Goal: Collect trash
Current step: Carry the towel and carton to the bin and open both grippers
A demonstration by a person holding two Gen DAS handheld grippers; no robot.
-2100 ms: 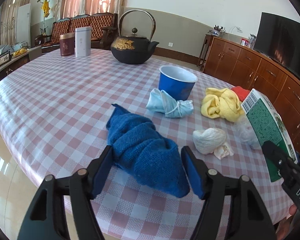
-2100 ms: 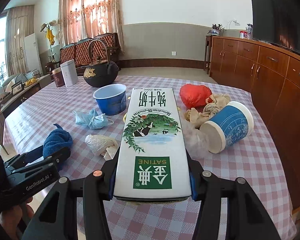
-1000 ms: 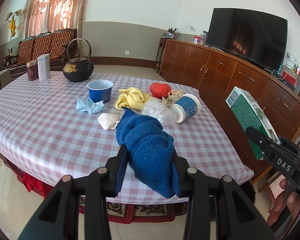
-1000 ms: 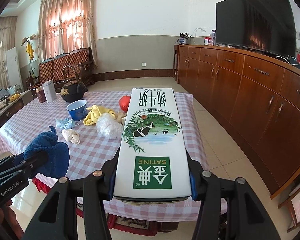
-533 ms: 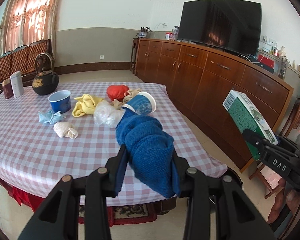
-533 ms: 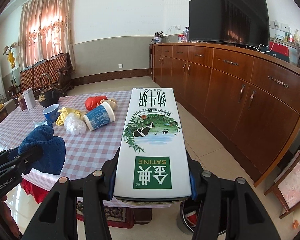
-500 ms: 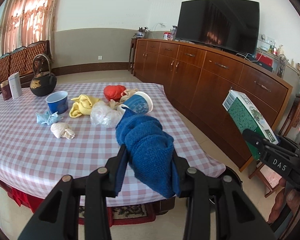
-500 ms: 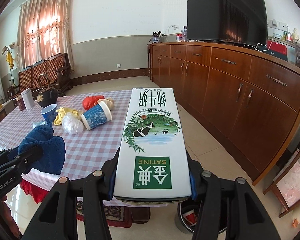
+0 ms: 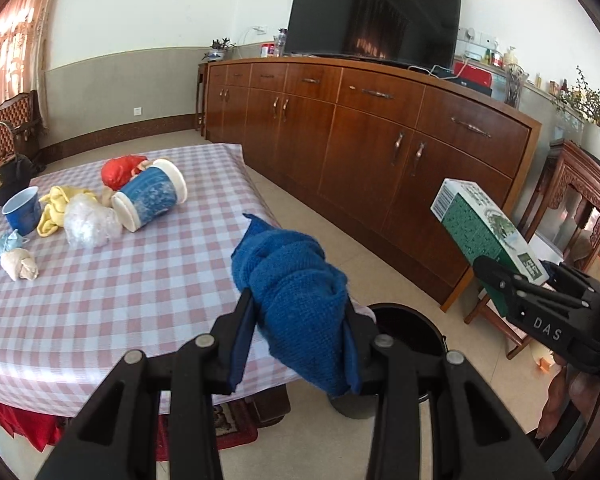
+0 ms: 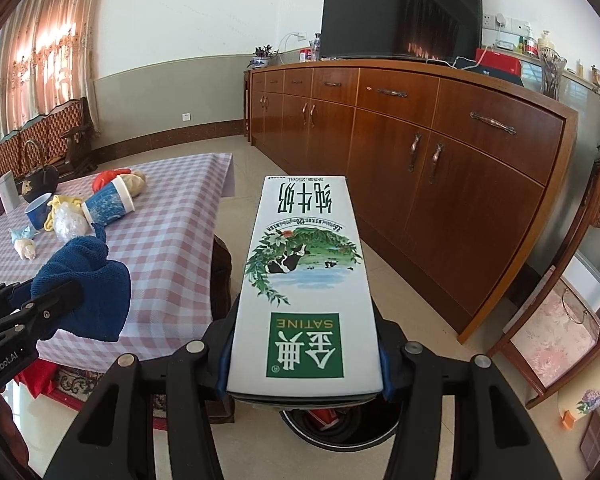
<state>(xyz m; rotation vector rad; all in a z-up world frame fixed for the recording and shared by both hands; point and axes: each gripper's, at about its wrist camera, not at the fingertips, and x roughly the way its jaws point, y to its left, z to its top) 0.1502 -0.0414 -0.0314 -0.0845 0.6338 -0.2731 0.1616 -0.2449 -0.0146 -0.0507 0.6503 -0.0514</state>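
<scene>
Wooden cabinets (image 9: 380,152) line the far wall behind a bench (image 9: 100,300) with a pink checked cloth, and the black bin (image 9: 408,332) on the floor at the bench's near corner is the landmark for everything else. Just above and beside the bin, the left tongs (image 9: 298,336) are clamped, partly closed, on a bunched blue cloth (image 9: 296,280), whose loose end hangs toward the bin's mouth. The right tongs (image 10: 304,360), about half open, grip a milk carton (image 10: 304,276) flat by its long sides, almost directly over the bin, probably so either item can simply be dropped in. Well away from the bin, on the bench, a tipped blue paper cup (image 9: 150,200), a clear plastic wad (image 9: 88,224), a yellow rag (image 9: 56,208) and other scraps are not yet collected.
</scene>
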